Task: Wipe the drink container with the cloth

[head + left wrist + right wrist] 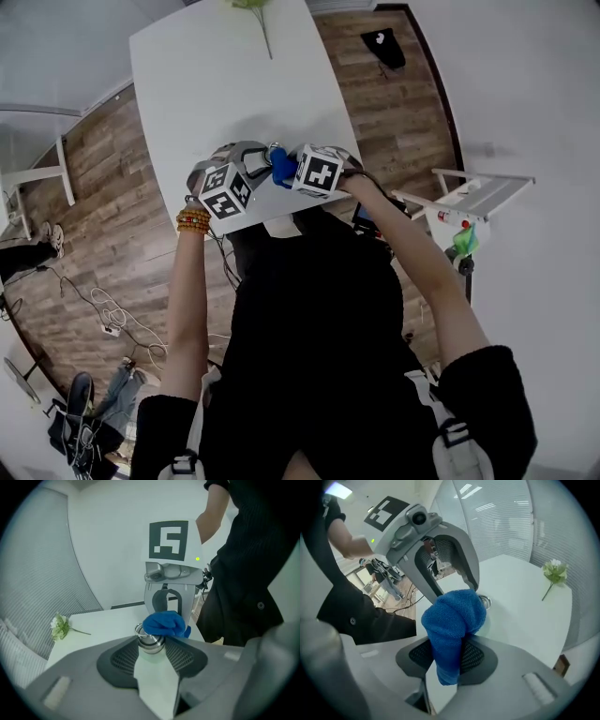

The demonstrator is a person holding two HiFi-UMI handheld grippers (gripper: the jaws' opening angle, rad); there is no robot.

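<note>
Where the two claws met above the near edge of the white rectangular table (206,84), they faced each other head-on, both within the person's close reach.

The left gripper (152,651) had its jaws closed part-way onto the pale, smooth-bodied drink container with a steel cap and ring (151,665). The container was pinched between the mesh pads and appeared to be carried clear of the table top. Its long axis ran straight out along the jaws, cap end foremost, pointing at the opposing claw.

The right gripper (450,653) had its jaws clamped on the blue terry cloth (454,620), with a bunched wad standing proud of the tips and a tail hanging below.

The wad lay against the cap end of the container (485,603). It covered the side of the cap nearer the person and left the ring exposed. Firm contact could not be confirmed.

Assessment: the unwiped body extended from the cloth back toward the left jaws. Any stroke would therefore need to run along that axis, or the container would need turning.

A small artificial flower sprig with a green stem (60,627) lay well apart on the table.
</note>
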